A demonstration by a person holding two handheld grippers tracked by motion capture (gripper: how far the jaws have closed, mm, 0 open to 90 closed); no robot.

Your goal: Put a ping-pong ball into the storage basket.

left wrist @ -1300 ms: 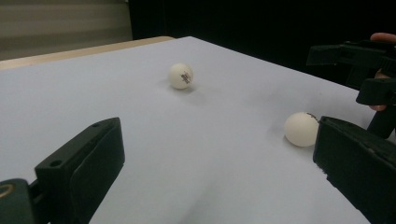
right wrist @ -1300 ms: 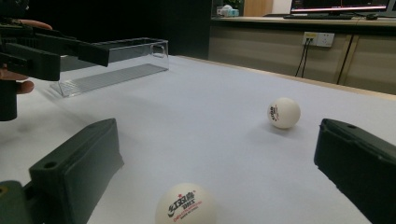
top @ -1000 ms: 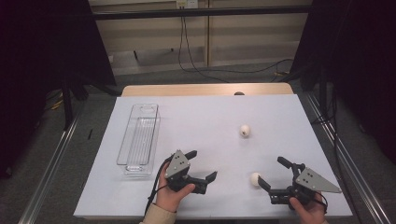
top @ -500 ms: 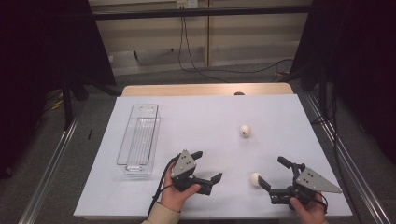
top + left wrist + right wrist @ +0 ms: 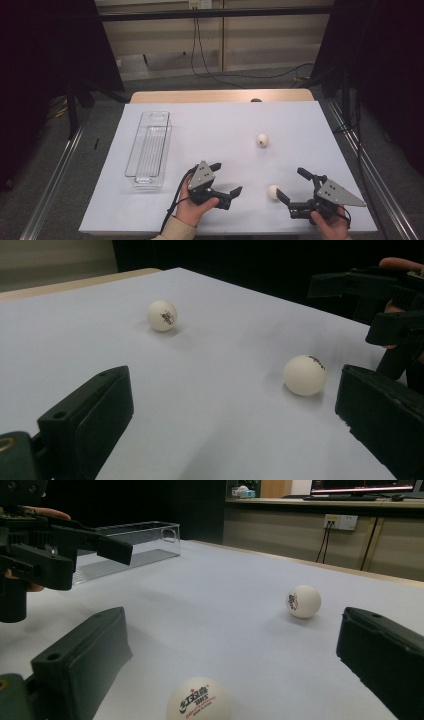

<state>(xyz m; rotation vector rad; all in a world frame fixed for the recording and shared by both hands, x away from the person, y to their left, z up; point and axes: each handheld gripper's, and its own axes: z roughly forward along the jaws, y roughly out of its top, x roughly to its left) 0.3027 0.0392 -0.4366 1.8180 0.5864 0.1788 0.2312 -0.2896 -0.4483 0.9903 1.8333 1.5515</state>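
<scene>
- From the high view, a white table [image 5: 165, 210] holds a clear, empty plastic bin [image 5: 149, 149] on its left side and two white ping-pong balls on its right side.
- The far ball [image 5: 262, 140] sits alone, well apart from both grippers.
- The near ball [image 5: 273, 192] lies just beside the forward jaw tip of the right gripper [image 5: 293, 189], not touching it as far as the high view shows.
- The right gripper is released, jaws wide apart; its own view places the near ball [image 5: 198, 700] low between them, printed with red stars and dark lettering too small to read.
- The left gripper [image 5: 227, 179] is also released, holding nothing; its view shows the near ball [image 5: 304, 375] towards the right jaw.
- The right gripper view alone shows a wall socket [image 5: 339, 522] and a desk with a monitor [image 5: 361, 486].
</scene>
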